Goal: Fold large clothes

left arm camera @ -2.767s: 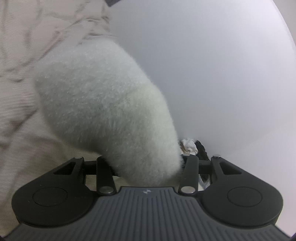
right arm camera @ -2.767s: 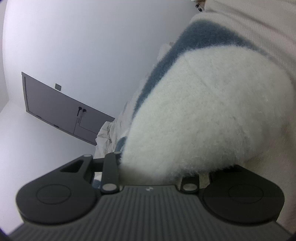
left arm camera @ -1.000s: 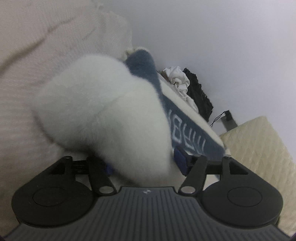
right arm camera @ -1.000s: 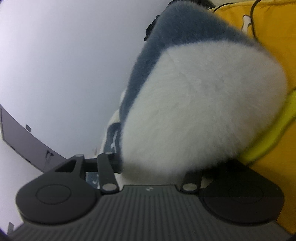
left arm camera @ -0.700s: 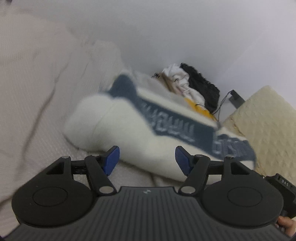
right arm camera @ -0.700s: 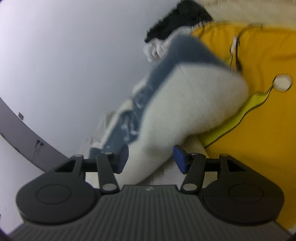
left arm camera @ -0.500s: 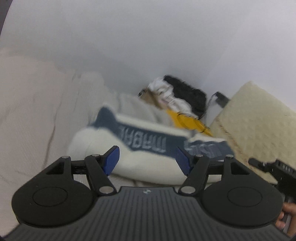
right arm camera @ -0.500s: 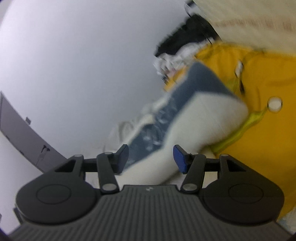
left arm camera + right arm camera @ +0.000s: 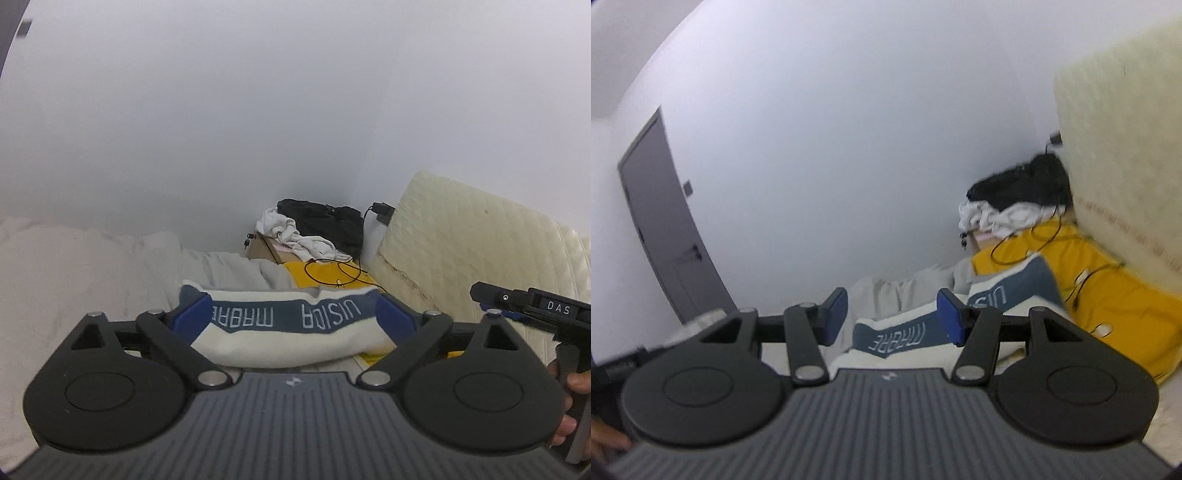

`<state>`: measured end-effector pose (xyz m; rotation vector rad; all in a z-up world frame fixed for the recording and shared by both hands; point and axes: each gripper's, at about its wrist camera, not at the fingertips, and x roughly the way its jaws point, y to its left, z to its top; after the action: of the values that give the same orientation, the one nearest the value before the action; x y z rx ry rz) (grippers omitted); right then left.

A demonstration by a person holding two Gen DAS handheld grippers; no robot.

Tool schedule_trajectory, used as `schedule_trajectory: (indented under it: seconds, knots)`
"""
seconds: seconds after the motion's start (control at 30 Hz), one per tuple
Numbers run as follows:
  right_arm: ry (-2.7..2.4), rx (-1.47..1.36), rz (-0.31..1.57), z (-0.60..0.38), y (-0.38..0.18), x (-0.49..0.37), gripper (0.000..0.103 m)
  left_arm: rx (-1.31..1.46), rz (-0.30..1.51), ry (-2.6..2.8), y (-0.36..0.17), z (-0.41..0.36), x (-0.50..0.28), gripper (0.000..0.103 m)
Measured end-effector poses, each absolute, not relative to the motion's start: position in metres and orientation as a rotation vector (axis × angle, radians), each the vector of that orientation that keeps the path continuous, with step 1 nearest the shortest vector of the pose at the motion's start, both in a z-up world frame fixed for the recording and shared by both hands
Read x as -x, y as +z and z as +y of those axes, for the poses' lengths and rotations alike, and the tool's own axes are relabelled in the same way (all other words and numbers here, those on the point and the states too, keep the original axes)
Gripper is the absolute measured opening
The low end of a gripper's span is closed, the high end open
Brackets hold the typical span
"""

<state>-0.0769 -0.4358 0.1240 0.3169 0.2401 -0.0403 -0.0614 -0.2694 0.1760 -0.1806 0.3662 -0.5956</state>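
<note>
Bed (image 9: 74,266): folded sweater (image 9: 288,339) probably beyond fingers (image 9: 192,319).

Plain white wall (image 9: 831,147), grey door (image 9: 661,236), cream quilted mattress (image 9: 461,258) propped upright.

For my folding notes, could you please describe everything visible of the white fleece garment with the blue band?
The white fleece garment looks thick and fuzzy, folded into a long bundle. A blue-grey band with pale lettering runs along its top. It lies flat on the pale bedding, its far end over the yellow cloth, a grey garment just behind. No jaws touch it.
</note>
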Motion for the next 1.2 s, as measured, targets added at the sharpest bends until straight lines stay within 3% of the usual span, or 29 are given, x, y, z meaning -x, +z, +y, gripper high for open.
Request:
schedule_trajectory:
  seconds: [0.43, 0.63, 0.7, 1.17, 1.2]
  knots:
    - [-0.075, -0.179, 0.244, -0.374, 0.092, 0.147, 0.058, 0.026, 0.342, -0.522, 0.145, -0.265, 0.159, 0.103]
    - [-0.091, -0.134, 0.251, -0.357, 0.078, 0.151, 0.058, 0.049, 0.35, -0.479, 0.124, -0.256, 0.166, 0.103]
    - [-0.094, -0.135, 0.256, -0.356, 0.073, 0.152, 0.064, 0.063, 0.36, -0.467, 0.119, -0.252, 0.165, 0.103]
    - [-0.153, -0.091, 0.342, -0.351, 0.04, 0.145, 0.065, 0.045, 0.408, -0.416, 0.097, -0.24, 0.154, 0.103]
    - [-0.156, -0.087, 0.34, -0.351, 0.04, 0.144, 0.068, 0.043, 0.41, -0.414, 0.096, -0.24, 0.154, 0.103]
